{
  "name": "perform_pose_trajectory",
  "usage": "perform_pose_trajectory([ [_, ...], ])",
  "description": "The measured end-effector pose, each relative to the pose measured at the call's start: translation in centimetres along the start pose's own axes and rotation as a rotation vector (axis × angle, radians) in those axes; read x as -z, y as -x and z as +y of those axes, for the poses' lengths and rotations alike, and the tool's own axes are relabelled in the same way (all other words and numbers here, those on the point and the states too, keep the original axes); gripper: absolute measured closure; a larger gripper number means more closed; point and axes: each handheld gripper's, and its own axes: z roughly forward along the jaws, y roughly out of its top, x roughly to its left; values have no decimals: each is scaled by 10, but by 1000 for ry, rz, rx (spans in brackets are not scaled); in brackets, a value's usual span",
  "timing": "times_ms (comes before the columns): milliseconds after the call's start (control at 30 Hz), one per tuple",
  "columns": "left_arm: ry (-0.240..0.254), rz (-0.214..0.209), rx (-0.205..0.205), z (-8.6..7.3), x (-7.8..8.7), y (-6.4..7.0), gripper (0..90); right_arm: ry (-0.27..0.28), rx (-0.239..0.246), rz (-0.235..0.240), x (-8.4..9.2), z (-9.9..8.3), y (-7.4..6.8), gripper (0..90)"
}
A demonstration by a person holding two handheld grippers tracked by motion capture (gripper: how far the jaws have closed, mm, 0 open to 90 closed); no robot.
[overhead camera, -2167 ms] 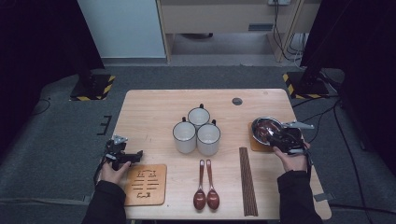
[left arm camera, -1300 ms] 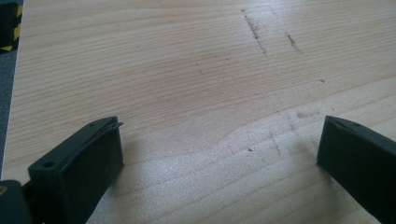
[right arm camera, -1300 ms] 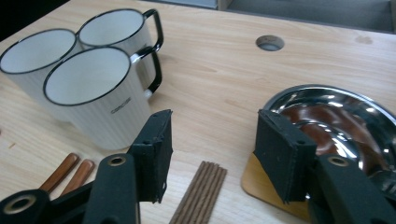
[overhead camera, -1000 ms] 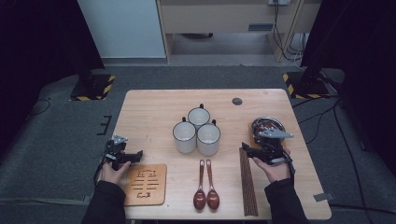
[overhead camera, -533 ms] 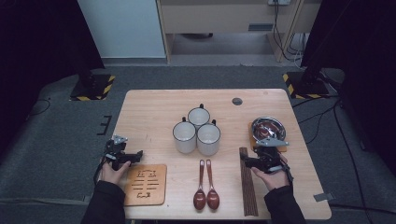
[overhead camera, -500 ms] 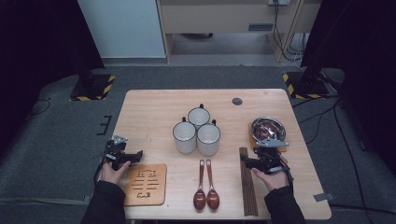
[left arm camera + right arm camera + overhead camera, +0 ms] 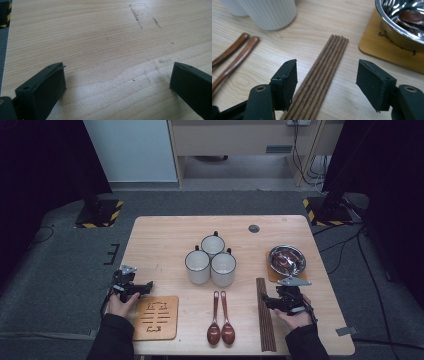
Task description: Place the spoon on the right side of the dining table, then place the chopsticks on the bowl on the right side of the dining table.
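Chopsticks, dark ribbed wood, one flat bundle.
The chopsticks [image 7: 322, 77] are seen on the pale-grained table [image 7: 352, 32], untouched between the right gripper [image 7: 325, 83] jaws (just opened wider); the left gripper [image 7: 117, 87] gapes, nothing held.

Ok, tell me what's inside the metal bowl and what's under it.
Inside the metal bowl lies a brown spoon; its handle is out of sight. The bowl stands on a wooden coaster, whose middle the bowl covers.

Dark sleeves cover both forearms; each gripper is black, the right gripper [image 7: 272, 301] topped with a grey three-cornered plate.
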Motion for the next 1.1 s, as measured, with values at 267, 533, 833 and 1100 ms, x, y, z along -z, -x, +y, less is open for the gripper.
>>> perform_pose_trajectory([
  [267,0,0,0,0,0,0,0,3,29,-59,7,-16,5,346],
  [533,0,0,0,0,0,0,0,-50,25,-66,-2,-27,5,395],
  [833,0,0,-1,0,0,0,0,-64,24,-63,-6,-29,5,430],
  [1100,0,0,-1,0,0,0,0,-68,20,-55,-8,-29,3,495],
])
